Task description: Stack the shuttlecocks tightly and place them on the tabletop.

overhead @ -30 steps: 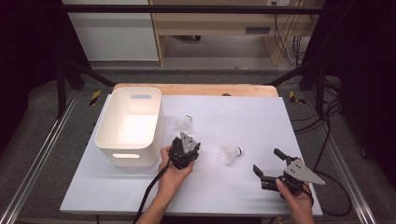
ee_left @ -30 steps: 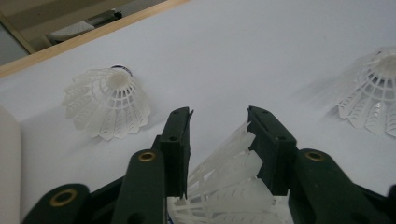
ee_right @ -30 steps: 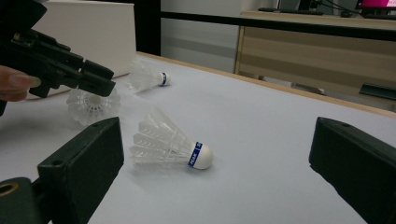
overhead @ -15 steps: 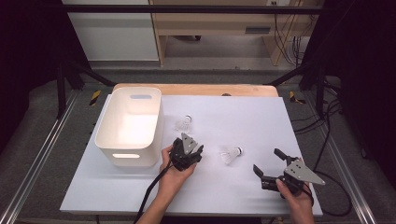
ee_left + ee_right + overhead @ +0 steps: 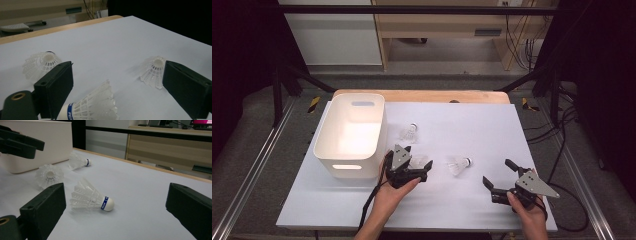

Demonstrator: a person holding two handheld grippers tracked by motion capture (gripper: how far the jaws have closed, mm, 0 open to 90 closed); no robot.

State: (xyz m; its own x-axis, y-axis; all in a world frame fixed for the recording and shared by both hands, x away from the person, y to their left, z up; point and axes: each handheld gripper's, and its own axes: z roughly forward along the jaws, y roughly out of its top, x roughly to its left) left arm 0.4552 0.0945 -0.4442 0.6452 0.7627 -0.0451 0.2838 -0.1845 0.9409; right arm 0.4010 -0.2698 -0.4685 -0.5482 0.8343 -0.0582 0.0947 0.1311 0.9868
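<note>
White sheet covered the table point(image 5: 492, 125), dark frame and floor around it. High view: bin point(image 5: 351, 134) stood at the left; three shuttlecocks lay on the sheet, one by the bin's far corner point(image 5: 408, 132), one mid-table point(image 5: 459, 164), one between the jaws of the left gripper point(image 5: 416, 166), just beside the bin. Right gripper point(image 5: 499, 176) hovered wide and empty near the front right.

Left gripper view: jaws had just been opening and stood wide; the near shuttlecock point(image 5: 93, 106) lay on its side between them, cork point(image 5: 66, 112) by the left pad, contact unclear.

Right gripper view: jaws wide, nothing held; mid-table shuttlecock point(image 5: 91, 198) lay ahead.

Risk: a closing pinch on the skirt could crush it or flick the shuttlecock away; the round cork could roll.
</note>
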